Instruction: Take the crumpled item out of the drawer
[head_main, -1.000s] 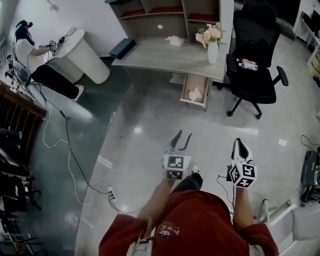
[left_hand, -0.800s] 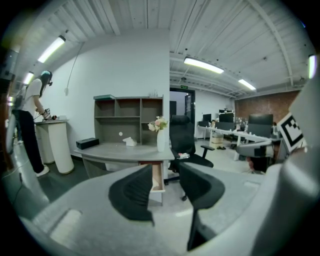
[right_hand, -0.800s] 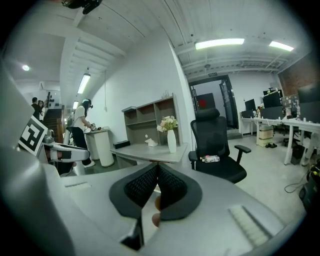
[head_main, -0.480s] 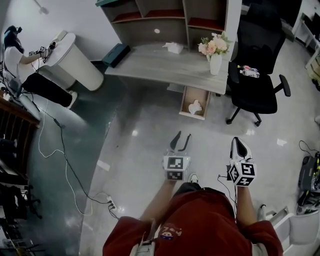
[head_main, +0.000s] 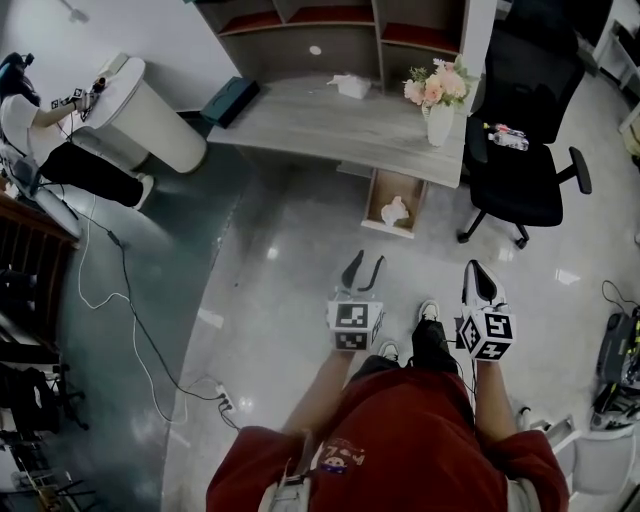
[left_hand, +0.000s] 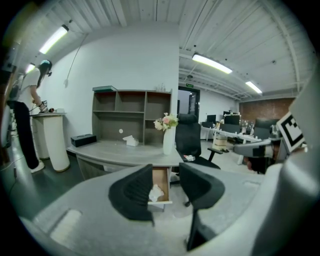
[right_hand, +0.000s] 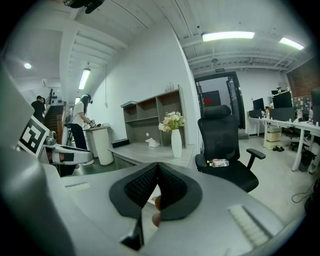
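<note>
An office — desk (head_main: 330, 122), shelving (head_main: 335, 38), black swivel chair (head_main: 527, 175)

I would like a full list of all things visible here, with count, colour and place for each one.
desk: one, grey, in front of the shelf unit
shelf unit: one, grey, behind the desk
drawer: one, wooden inside, pulled open under the desk
crumpled item: one, white, in the drawer
vase: one, white, pink flowers, on the desk
tissue: one, white, on the desk near the shelves
box: one, dark, on the desk's far end
office chair: one, black, beside the desk
round stand: one, white, far left
other person: one, white top, at the stand
cable: one, white, on the floor
left hand-held gripper: one, jaws apart, empty
right hand-held gripper: one, jaws together
</note>
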